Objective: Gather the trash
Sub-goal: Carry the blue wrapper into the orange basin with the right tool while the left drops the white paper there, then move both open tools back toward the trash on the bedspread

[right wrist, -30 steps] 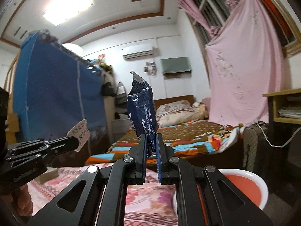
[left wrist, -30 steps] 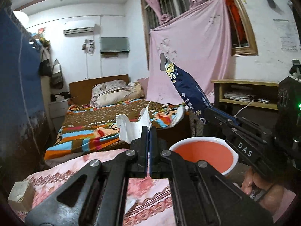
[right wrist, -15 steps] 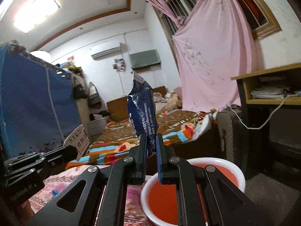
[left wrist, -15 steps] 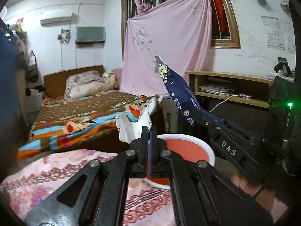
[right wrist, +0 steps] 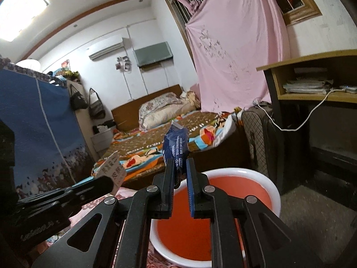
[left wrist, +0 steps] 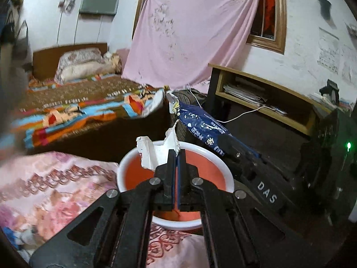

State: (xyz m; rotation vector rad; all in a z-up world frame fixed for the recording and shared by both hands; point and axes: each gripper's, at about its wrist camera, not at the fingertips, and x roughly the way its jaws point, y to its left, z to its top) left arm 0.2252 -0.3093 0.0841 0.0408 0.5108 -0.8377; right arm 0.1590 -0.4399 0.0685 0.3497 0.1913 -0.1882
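My left claw (left wrist: 177, 156) is clamped on a torn white paper scrap (left wrist: 154, 154) above the far rim, at twelve o'clock, of the round white basin with an orange-red inside (left wrist: 133, 156). My right claw (right wrist: 180, 167) has just loosened around the dark blue crinkled snack wrapper (right wrist: 176, 149), which sits upright between parted jaws over the basin. Neither piece is dropped yet. The basin looks empty, with the patterned pink cloth (left wrist: 44, 185) at nine o'clock.

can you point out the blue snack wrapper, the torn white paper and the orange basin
blue snack wrapper (right wrist: 176, 149): right wrist view, middle of its printed face.
torn white paper (left wrist: 157, 156): left wrist view, its flat white middle.
orange basin (right wrist: 265, 178): right wrist view, bare white rim on the far right side.
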